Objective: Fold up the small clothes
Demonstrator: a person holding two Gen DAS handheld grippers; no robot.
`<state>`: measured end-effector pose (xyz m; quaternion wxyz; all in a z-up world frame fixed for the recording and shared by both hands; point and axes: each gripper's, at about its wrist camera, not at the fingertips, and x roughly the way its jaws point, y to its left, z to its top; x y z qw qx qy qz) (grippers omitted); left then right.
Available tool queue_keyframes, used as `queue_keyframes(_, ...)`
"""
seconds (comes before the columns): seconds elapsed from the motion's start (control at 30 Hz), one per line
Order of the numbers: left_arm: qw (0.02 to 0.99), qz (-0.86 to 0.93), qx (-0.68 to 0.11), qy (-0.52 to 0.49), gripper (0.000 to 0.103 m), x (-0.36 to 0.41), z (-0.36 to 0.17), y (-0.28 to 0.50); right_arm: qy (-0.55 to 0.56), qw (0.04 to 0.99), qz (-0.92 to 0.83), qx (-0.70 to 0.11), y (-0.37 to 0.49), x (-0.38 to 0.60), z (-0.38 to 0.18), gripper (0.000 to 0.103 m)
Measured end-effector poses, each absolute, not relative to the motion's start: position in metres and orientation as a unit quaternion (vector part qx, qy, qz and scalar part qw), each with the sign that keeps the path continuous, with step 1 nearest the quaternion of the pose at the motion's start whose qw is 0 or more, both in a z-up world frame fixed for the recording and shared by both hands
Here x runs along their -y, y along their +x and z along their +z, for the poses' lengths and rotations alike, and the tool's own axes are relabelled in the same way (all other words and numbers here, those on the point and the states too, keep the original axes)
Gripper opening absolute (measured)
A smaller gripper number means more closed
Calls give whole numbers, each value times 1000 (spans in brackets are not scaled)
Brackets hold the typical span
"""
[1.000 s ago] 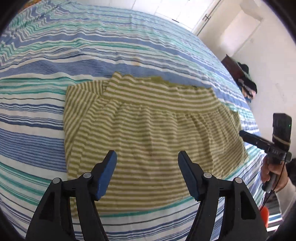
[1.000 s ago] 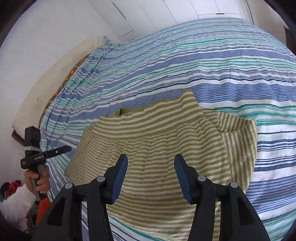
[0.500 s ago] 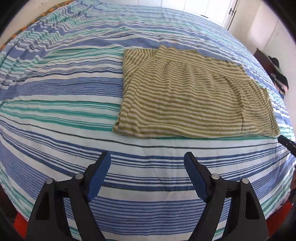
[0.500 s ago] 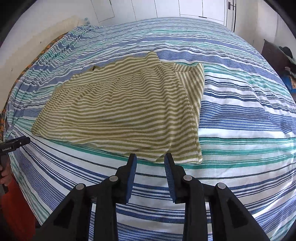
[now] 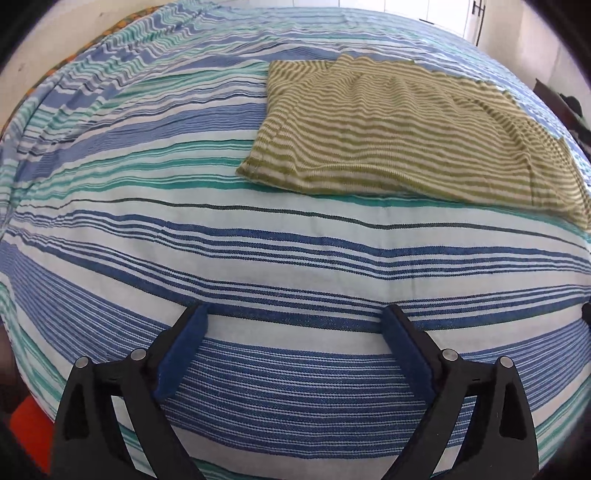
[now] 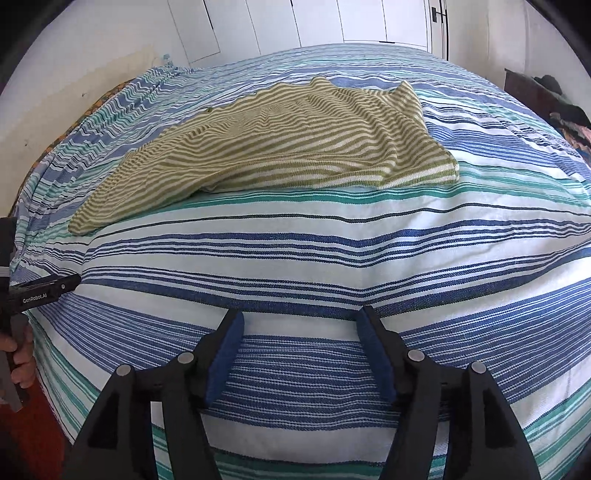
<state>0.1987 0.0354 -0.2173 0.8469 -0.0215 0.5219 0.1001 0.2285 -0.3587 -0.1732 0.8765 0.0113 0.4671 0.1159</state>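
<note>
An olive and cream striped garment [image 5: 399, 133] lies folded flat on the bed, toward the far side; in the right wrist view the garment [image 6: 280, 144] spreads across the middle. My left gripper [image 5: 295, 321] hovers over the bedspread near the bed's front edge, well short of the garment, its jaws opening wide with nothing between them. My right gripper [image 6: 299, 328] is likewise over bare bedspread near the front edge, jaws opening, nothing between them. The left gripper's finger [image 6: 44, 290] and the hand holding it show at the left edge of the right wrist view.
The blue, teal and white striped bedspread [image 5: 184, 229] covers the bed. White cupboard doors [image 6: 332, 22] stand behind it. A dark dresser with clothes [image 6: 546, 96] sits at the far right. Orange floor [image 5: 29, 428] shows below the bed's front edge.
Both grippers have drawn back from above the garment to the bed's front edge and tilted down. The left jaws widened steadily; the right jaws narrowed, then spread again.
</note>
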Motion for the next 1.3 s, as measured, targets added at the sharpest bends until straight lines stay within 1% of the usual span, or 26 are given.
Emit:
queue_keyframes(0.3, 850, 106, -515, -18, 102, -36, -223, 197, 16, 883, 120, -454, 224, 359, -176, 65)
queue_keyframes(0.47, 855, 101, -508, -12, 102, -35, -220, 193, 18, 883, 124, -453, 221, 361, -177, 66)
queue_keyframes(0.57, 856, 91, -508, 11, 101, -27, -213, 184, 21, 881, 129, -454, 222, 360, -177, 69)
queue_keyframes(0.67, 857, 78, -506, 57, 100, -13, -206, 173, 31, 878, 134, -459, 222, 362, -173, 72)
queue_keyframes(0.83, 858, 62, -502, 87, 100, 14, -191, 163, 95, 865, 158, -467, 227, 379, -168, 73)
queue_keyframes(0.97, 867, 19, -483, 119, 100, 60, -177, 170, 186, 852, 166, -460, 228, 409, -157, 72)
queue_keyframes(1.07, 873, -31, -463, 150, 100, 111, -167, 191, 221, 874, 132, -413, 221, 441, -138, 72)
queue_keyframes(1.2, 880, -107, -424, 187, 100, 202, -156, 229, 267, 890, 77, -361, 212, 491, -120, 72)
queue_keyframes(1.23, 879, -124, -415, 199, 97, 228, -156, 238, 278, 890, 64, -355, 210, 501, -119, 72)
queue_keyframes(1.27, 878, -141, -407, 209, 93, 253, -156, 246, 291, 889, 55, -349, 209, 511, -117, 72)
queue_keyframes(1.3, 874, -160, -403, 218, 91, 277, -158, 256, 304, 887, 48, -344, 207, 519, -117, 72)
